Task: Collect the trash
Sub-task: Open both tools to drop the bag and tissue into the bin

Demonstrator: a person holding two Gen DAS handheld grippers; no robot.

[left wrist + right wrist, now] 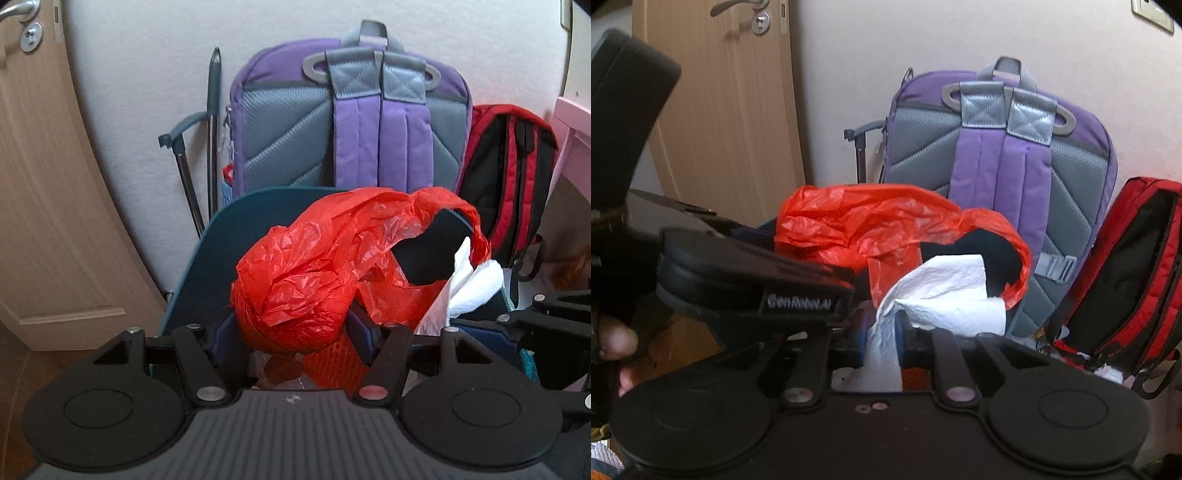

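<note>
A crumpled red plastic bag [314,273] hangs over a dark teal bin [221,258]. My left gripper [293,328] is shut on a bunch of the red bag above the bin. My right gripper [881,339] is shut on a white paper tissue [942,291], held at the mouth of the red bag [871,225]. The tissue also shows at the right in the left wrist view [469,280]. The left gripper's body [753,280] crosses the left side of the right wrist view.
A purple and grey backpack [351,125] leans on the wall behind the bin. A red and black backpack [509,177] stands to its right. A wooden door [44,184] is at the left. A grey metal handle [212,122] leans on the wall. Pink furniture [572,122] is at the right edge.
</note>
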